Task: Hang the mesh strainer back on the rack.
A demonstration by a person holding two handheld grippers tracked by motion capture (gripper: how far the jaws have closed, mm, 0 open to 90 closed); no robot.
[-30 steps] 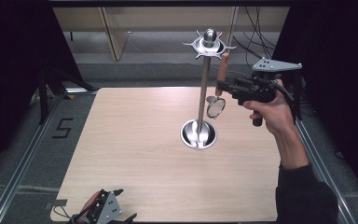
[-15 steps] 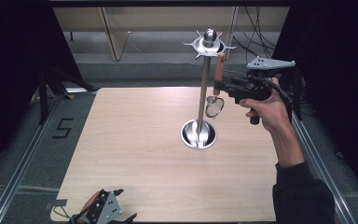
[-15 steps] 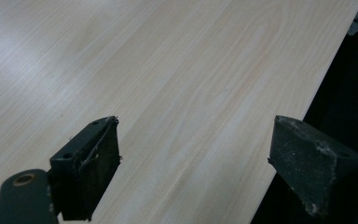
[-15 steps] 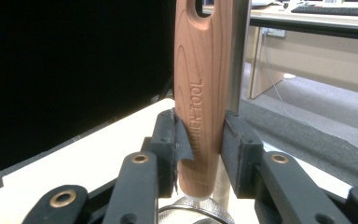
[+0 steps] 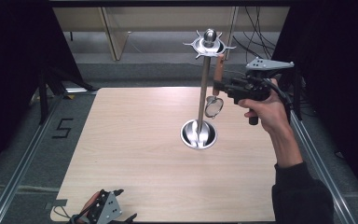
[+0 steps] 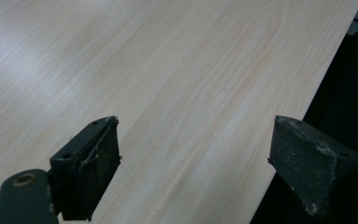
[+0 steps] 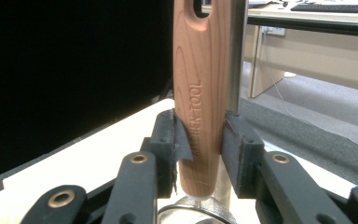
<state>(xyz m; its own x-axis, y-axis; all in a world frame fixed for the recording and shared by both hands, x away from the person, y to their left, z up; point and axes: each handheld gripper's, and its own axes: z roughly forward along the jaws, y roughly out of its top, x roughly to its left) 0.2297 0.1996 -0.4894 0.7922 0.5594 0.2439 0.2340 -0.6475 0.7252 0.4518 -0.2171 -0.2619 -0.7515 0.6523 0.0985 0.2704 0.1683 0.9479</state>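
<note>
Meanwhile, the right tool (image 5: 220, 87) is seen closed on the wooden handle (image 7: 201, 100) of a small strainer (image 5: 213, 106), which is held upright just beside the pole of the steel hanging stand (image 5: 200, 135) at the far right of the worktop (image 5: 135, 154). Since a second ago the strainer has been shifted only slightly along the pole; its mesh bowl hangs below the jaws. The left tool (image 6: 193, 170) is kept low at the worktop's near edge, jaws wide apart and empty.
</note>
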